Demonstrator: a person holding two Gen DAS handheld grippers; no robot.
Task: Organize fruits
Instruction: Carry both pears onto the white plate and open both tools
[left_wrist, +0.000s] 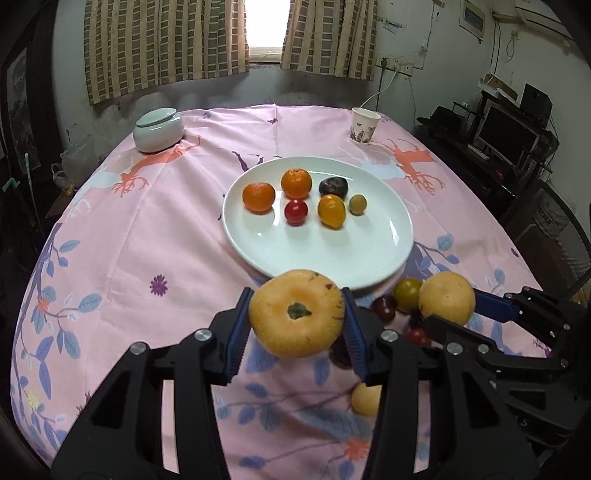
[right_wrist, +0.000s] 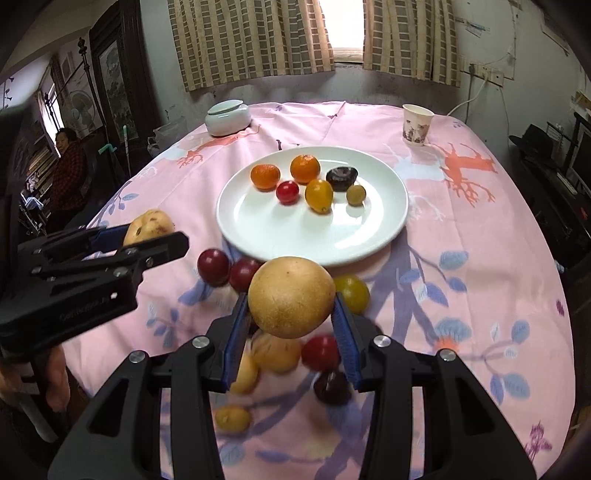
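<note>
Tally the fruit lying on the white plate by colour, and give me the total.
On the white plate:
orange mandarins: 2
red tomato: 1
yellow-orange fruit: 1
dark purple fruit: 1
olive-green fruit: 1
Total: 6

We see the plate (left_wrist: 258, 236) at the middle of the desk (left_wrist: 147, 229), six fruits (left_wrist: 295, 182) on its far half. Behind it, a lidded jar (left_wrist: 159, 129) sits left and a cup (left_wrist: 365, 124) right. Loose fruits (right_wrist: 275, 350) lie before the plate.
</note>
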